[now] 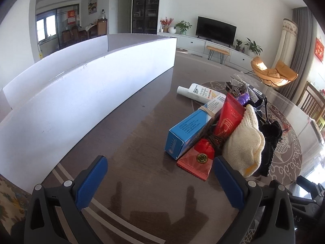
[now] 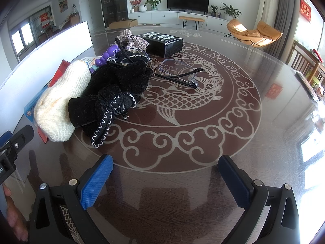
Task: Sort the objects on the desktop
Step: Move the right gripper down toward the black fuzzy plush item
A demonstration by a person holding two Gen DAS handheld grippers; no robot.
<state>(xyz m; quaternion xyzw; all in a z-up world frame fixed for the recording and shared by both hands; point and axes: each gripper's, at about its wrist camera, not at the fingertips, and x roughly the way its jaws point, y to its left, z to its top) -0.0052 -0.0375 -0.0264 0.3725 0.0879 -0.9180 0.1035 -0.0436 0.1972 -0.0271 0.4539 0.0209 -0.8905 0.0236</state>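
Both tools hover low over the dark glossy counter (image 2: pixel 233 126) with nothing between their blue pads: the left tool (image 1: pixel 160 169) stands wide open, and the right tool (image 2: pixel 165 167) is spread just as wide. The landmark is the cream knitted glove (image 1: pixel 242 142), which lies at the near end of a heap of clutter. Touching its right side is a black velvet pouch (image 2: pixel 113 93) with silver zigzag stitching, tied with a cord. On the glove's left, a blue and white carton (image 1: pixel 189 130) lies flat with a rubber band round it, and a red packet (image 1: pixel 230 118) leans between the carton and the glove. Just in front of the carton, near the glove's lower edge, sits a red envelope (image 1: pixel 195 165) with a gold seal, close to the left tool's right finger. Beyond the glove lie a white tube (image 1: pixel 198 93), a purple toy (image 2: pixel 104 58) and a glittery silver bow (image 2: pixel 133 39); what tangle lies under the bow is hard to make out. Farther behind the glove and to its right rests a black box (image 2: pixel 162 43), and clear glasses (image 2: pixel 178 71) with dark arms lie just past the pouch on the counter's carp pattern. Well to the glove's left stands a long white divided bin (image 1: pixel 85 85).
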